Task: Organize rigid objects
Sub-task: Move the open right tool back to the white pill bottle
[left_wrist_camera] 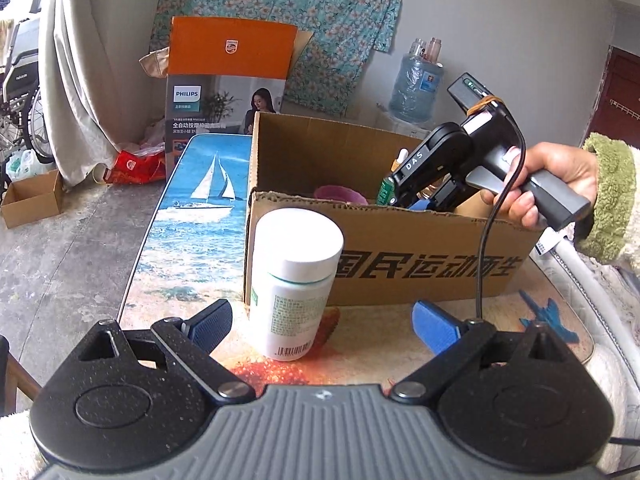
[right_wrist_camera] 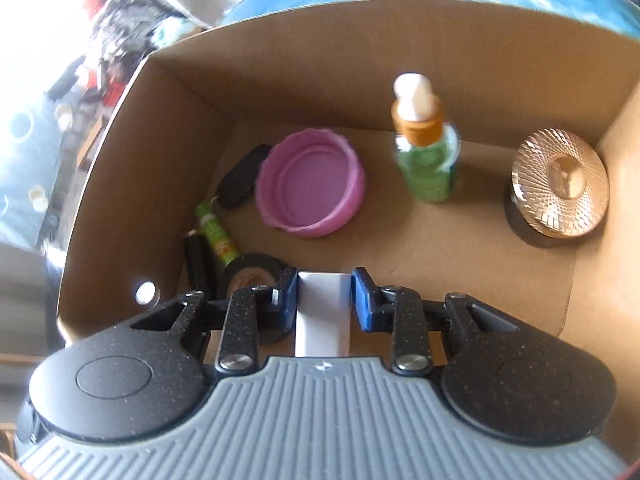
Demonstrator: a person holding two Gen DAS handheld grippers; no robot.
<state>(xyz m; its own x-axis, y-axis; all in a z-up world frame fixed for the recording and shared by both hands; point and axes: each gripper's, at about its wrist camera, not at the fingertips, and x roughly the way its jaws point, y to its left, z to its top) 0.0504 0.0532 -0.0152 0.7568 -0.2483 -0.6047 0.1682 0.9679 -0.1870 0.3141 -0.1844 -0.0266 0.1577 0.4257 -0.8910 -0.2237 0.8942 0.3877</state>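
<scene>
White bottle (left_wrist_camera: 294,288) upright on my table, just in front of the box (left_wrist_camera: 400,240). In the box: pink lid (right_wrist_camera: 310,182) upside down, green bottle (right_wrist_camera: 426,152) upright, gold-lidded jar (right_wrist_camera: 560,188) in the right corner, tape roll (right_wrist_camera: 250,270), white block (right_wrist_camera: 323,312) clamped upright.

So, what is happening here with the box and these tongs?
A person is sorting small items into a cardboard box on the table, with tongs in each hand. The right tongs are shut on a small white block and hang over the inside of the box, where a pink lid, a green bottle and a gold-topped jar already sit. The left tongs are open around a white bottle that stands outside the box, not yet gripped.
</scene>
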